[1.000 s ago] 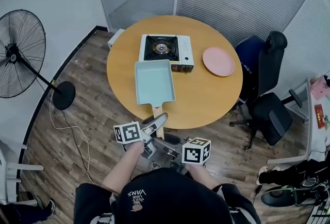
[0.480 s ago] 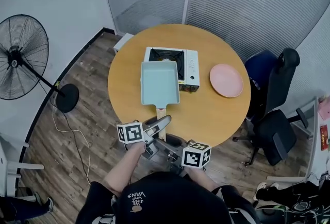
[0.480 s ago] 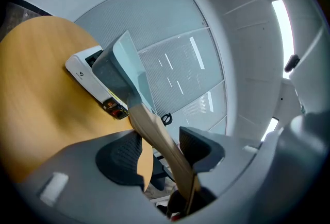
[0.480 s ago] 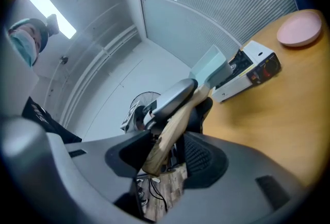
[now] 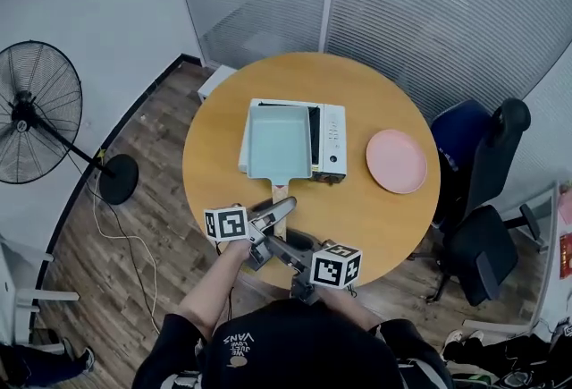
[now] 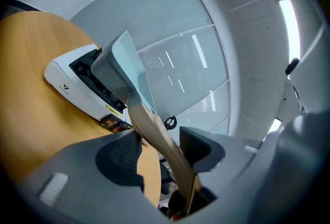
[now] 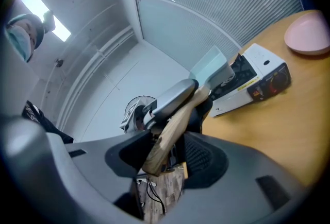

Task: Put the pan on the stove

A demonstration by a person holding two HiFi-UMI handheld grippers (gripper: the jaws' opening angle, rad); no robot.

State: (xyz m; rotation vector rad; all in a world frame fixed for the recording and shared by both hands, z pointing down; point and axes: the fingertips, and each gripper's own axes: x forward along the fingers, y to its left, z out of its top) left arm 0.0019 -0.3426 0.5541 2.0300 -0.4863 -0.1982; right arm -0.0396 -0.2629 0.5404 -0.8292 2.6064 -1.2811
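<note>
Two tools share one grip. The left gripper (image 6: 161, 136) is clamped on the wooden handle (image 6: 142, 115) at the part nearer the stove (image 5: 329, 141). The right gripper (image 7: 170, 141) is clamped on the handle's free end, farther from the stove. Out past the jaws, the pale blue rectangular pan (image 5: 279, 141) covers the stove's burner side, leaving only the knob strip showing. Whether its base already sits on the burner supports I cannot tell.

This looks like the final placing step. The next move calls for settling the pan level onto the supports, then opening both pairs of jaws and backing away from the stove. A pink plate (image 5: 397, 161) lies right of the stove, apart from it, on the round table (image 5: 384, 226).
</note>
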